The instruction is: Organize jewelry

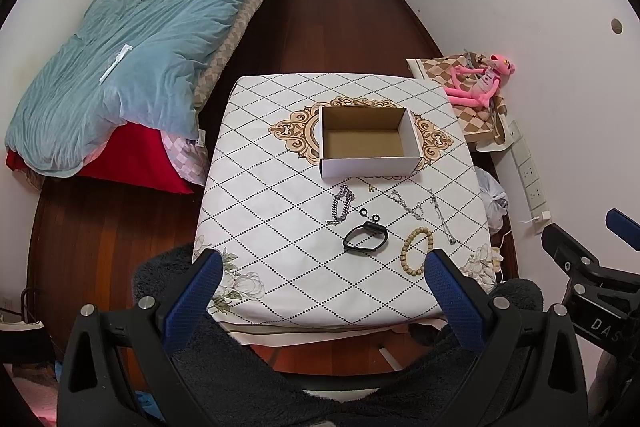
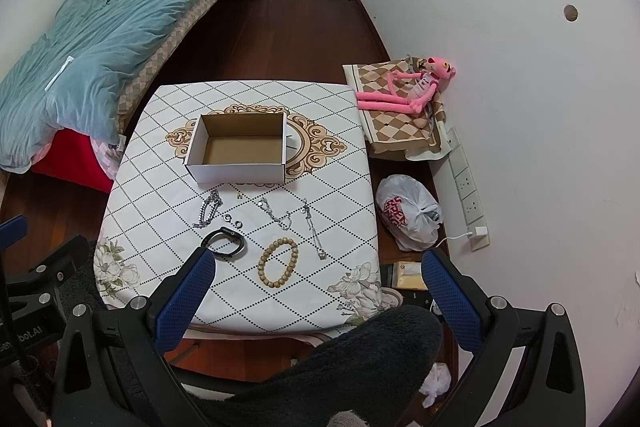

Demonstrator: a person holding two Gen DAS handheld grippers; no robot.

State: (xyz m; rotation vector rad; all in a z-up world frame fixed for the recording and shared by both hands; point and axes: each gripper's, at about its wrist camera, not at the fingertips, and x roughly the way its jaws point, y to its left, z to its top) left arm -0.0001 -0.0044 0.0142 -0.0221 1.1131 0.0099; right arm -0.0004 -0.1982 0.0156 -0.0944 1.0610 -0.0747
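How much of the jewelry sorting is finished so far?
Nothing yet. The cardboard box is empty. Neither the left gripper nor the right gripper holds anything; both are open. Still on the table: the bead bracelet, black band, silver chains and small rings.

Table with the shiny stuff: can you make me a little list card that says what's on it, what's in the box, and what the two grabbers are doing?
Table: white diamond-pattern cloth
Box: open cardboard box, nothing inside
Near the box: chunky silver chain, two small black rings, two thin silver chains
Closest to us: black watch band, wooden bead bracelet
Left gripper: fingers apart, holding nothing, at the table's near edge
Right gripper: fingers apart, holding nothing
Sorted so far: nothing yet
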